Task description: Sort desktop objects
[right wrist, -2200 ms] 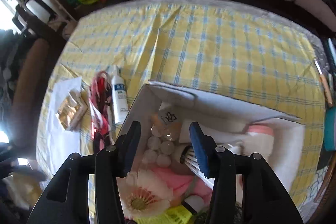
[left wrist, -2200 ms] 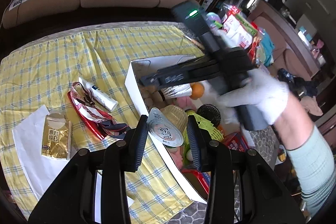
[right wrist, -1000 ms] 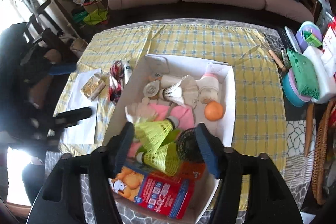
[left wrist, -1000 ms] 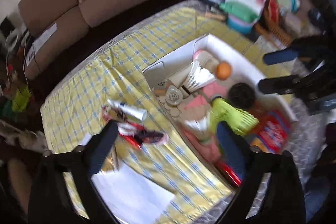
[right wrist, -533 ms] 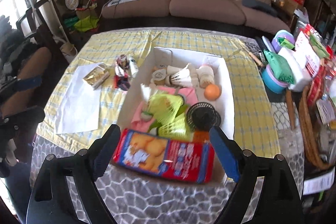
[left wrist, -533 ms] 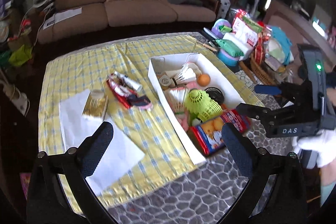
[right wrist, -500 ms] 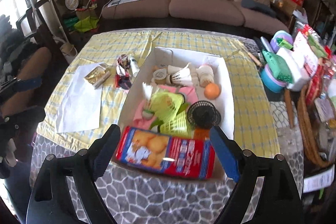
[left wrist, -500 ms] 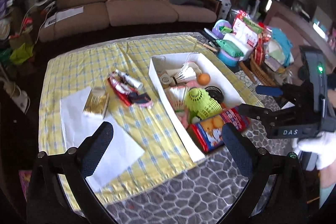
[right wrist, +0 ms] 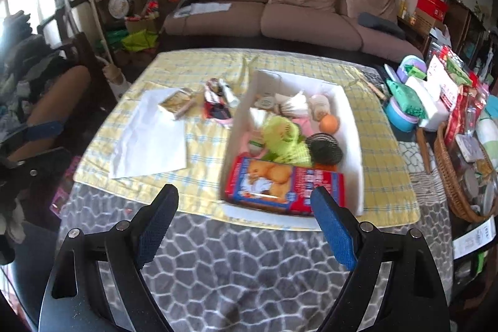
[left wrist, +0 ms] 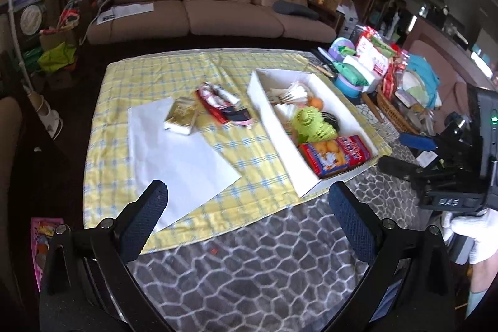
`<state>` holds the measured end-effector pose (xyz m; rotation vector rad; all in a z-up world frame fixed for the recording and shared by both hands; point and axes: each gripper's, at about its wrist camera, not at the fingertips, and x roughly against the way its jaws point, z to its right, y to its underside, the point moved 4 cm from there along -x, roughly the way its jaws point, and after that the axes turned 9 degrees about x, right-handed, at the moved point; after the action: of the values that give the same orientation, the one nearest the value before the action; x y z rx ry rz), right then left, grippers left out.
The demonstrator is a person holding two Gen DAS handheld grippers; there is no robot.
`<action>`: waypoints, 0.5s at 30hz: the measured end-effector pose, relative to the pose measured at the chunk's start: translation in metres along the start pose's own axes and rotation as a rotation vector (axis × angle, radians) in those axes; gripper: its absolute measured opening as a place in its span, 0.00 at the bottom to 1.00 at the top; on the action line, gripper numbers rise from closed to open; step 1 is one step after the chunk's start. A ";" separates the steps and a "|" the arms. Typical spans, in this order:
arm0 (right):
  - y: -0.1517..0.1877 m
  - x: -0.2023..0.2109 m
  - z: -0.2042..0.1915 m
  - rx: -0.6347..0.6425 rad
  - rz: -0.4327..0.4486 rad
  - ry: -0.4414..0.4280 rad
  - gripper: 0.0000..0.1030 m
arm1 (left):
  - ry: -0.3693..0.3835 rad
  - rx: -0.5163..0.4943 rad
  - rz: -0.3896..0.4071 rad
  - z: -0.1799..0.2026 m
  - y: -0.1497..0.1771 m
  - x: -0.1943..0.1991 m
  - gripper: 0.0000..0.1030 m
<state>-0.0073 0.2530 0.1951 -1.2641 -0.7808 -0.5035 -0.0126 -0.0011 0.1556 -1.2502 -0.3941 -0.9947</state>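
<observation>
A: What are my tongs doing?

B: I see the left gripper (left wrist: 246, 201) spread wide with nothing between its pads, hanging over the grey stone-pattern tabletop (left wrist: 249, 263) near the edge of the yellow cloth (left wrist: 174, 73). The right gripper (right wrist: 242, 204) has just been opening and stands wide too, nothing between its fingers. From the left view its dark body shows off to the right, held by a white glove (left wrist: 473, 232)

A: Where are the things I'm sorting?

B: The white box (right wrist: 353, 126) sits on the cloth, right of the middle. Inside, nearest me, lies a red biscuit pack (right wrist: 283, 185); behind it green shuttlecocks (right wrist: 281, 136), a black round thing (right wrist: 323, 147), an orange ball (right wrist: 329, 123) and a white shuttlecock (right wrist: 294, 105)

A: And outside the box?

B: Left of it on the cloth lie a red pouch (left wrist: 218, 105) with a small white tube across it, a gold packet (left wrist: 182, 115) and a white sheet (left wrist: 174, 154) under the packet's corner. A sofa (right wrist: 280, 2) stands beyond the table
</observation>
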 end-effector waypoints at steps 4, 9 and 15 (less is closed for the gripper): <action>0.002 0.004 -0.021 0.006 0.049 -0.065 0.86 | -0.017 0.030 -0.007 -0.038 0.012 0.005 1.00; -0.004 -0.008 -0.043 0.025 0.059 -0.133 0.86 | -0.033 0.079 -0.011 -0.079 0.017 0.000 1.00; -0.018 -0.041 -0.064 0.011 0.053 -0.212 0.86 | -0.040 0.102 -0.019 -0.111 0.012 -0.024 1.00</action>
<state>-0.0311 0.1841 0.1691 -1.3383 -0.9228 -0.3249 -0.0444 -0.0928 0.0951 -1.1773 -0.4826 -0.9550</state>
